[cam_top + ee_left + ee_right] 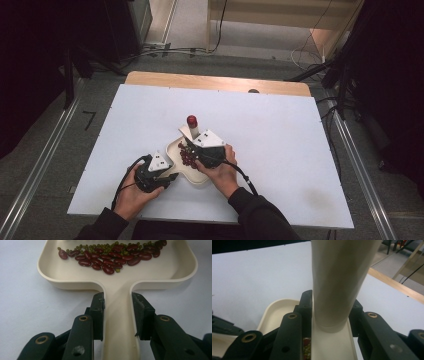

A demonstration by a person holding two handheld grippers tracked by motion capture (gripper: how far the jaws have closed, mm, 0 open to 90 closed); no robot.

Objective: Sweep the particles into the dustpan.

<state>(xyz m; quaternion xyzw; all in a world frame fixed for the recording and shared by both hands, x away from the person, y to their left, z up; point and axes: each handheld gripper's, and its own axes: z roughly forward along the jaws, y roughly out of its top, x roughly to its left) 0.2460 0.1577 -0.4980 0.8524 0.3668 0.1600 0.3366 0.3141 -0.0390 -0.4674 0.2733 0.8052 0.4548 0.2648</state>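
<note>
A cream dustpan (196,178) lies flat on the white table, with red kidney beans and small green beans (110,257) spread across its tray (50,277). My left gripper (117,298) is shut on the pan's flat handle (117,322), one jaw on each side; from above the left gripper (172,176) sits at the pan's near end. My right gripper (332,302) is shut on a cream tool with a round handle (339,277). From above, that handle rises past the right gripper (194,145) and ends in a red cap (192,120), over the beans (187,156). The tool's lower end is hidden.
The white table top (280,150) stretches wide to the right and far side, with a wooden strip (215,82) along its far edge. Metal floor rails and cables run along both sides of the table. The person's sleeves come in at the near edge.
</note>
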